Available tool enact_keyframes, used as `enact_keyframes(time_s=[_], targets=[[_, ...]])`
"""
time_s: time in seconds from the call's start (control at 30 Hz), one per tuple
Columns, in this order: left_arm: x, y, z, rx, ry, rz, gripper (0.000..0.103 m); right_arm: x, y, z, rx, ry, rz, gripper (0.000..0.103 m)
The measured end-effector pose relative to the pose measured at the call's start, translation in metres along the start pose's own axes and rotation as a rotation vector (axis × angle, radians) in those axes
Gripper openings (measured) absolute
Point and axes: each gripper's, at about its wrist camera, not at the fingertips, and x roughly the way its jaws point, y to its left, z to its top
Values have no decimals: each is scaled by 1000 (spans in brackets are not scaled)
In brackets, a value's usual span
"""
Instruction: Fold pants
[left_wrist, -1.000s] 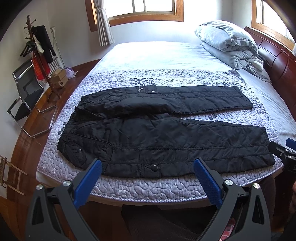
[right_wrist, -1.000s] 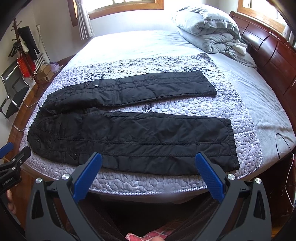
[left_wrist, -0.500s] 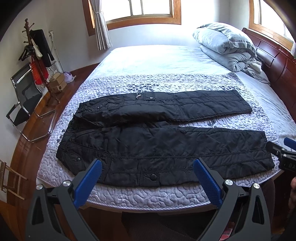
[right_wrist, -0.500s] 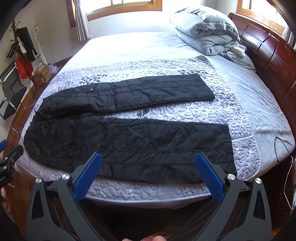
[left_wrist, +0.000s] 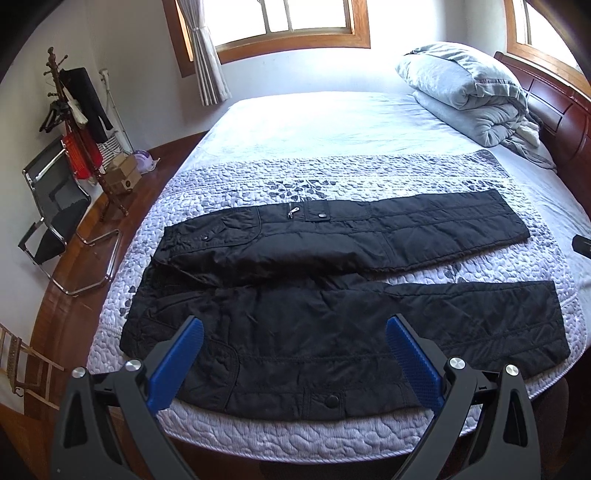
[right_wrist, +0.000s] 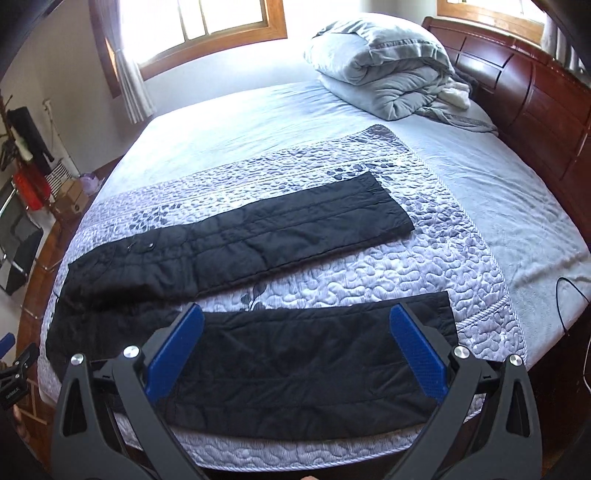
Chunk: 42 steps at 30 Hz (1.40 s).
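Hovering wide open and empty, left gripper (left_wrist: 295, 354) and right gripper (right_wrist: 295, 343) over spread pants (left_wrist: 332, 325); pinching the quilt (left_wrist: 295, 443) underneath would drag it

Both wrist cameras look down and forward from just off the near edge of the bed (left_wrist: 332, 122), close over it. The left view faces the near-left corner, the right view the near-right. Both share the pants (left_wrist: 332, 332) and folded duvet (right_wrist: 384, 77).
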Motion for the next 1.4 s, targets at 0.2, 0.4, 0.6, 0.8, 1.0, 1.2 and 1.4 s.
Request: enact_keyframes(time_s=[0.2,0.4,0.6,0.8,1.0,1.2,1.4], targets=[[10,7,13,0,-12,17,99,13,-2,14,-4,-3,-12,101],[13,10,26,7,-34,26,99,18,4,23,-26,-14,-15,101],[14,12,36,13,-58,34,99,24,8,34,-36,-27,-22,101],[20,13,45,16,-68,39,99,30,3,49,-39,-54,-67,101],[39,19,57,14,-73,7,99,45,-4,71,-104,-107,-198,101],[117,99,95,-111,25,-76,99,126,-35,123,-193,17,-211,101],[234,212,116,-249,285,18,99,234,-78,166,-120,235,-131,101]])
